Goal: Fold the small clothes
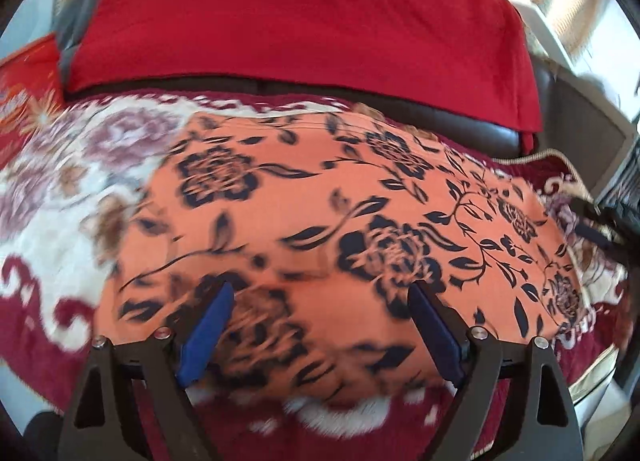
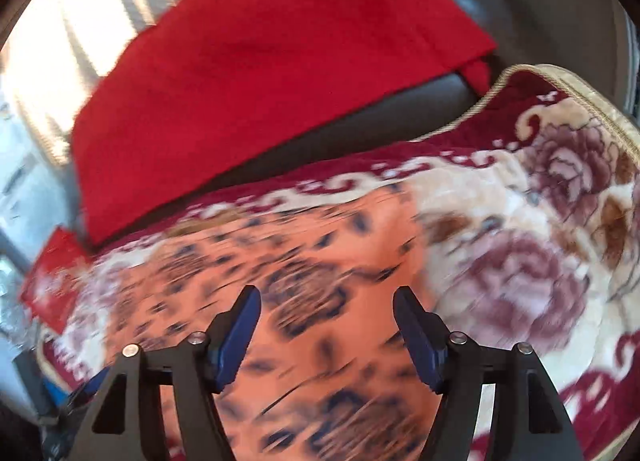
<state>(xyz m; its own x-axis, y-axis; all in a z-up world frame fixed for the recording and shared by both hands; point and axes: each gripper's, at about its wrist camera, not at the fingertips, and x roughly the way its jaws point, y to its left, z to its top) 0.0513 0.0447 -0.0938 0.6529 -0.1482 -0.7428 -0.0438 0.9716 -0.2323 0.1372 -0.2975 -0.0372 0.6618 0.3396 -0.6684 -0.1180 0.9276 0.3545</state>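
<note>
An orange cloth with dark blue flowers point(image 1: 320, 213) lies flat on a plush floral blanket point(image 1: 68, 189). My left gripper point(image 1: 320, 293) hovers over the cloth's near part, its blue-padded fingers point(image 1: 208, 333) spread wide with nothing between them. In the right wrist view the same orange cloth point(image 2: 312, 269) is blurred by motion. My right gripper point(image 2: 326, 297) hangs above it, open, and its pads point(image 2: 420, 337) grip nothing. The other gripper shows at the far right edge of the left wrist view as a dark shape point(image 1: 612, 221).
A red blanket point(image 1: 300, 21) is draped over a dark leather seat back point(image 1: 460, 117) behind the cloth. The floral blanket point(image 2: 520, 241) has a maroon border and a gold trimmed edge point(image 2: 592, 89). A red patterned cushion point(image 1: 28, 73) lies at the left. Bright curtains point(image 2: 80, 1) hang behind.
</note>
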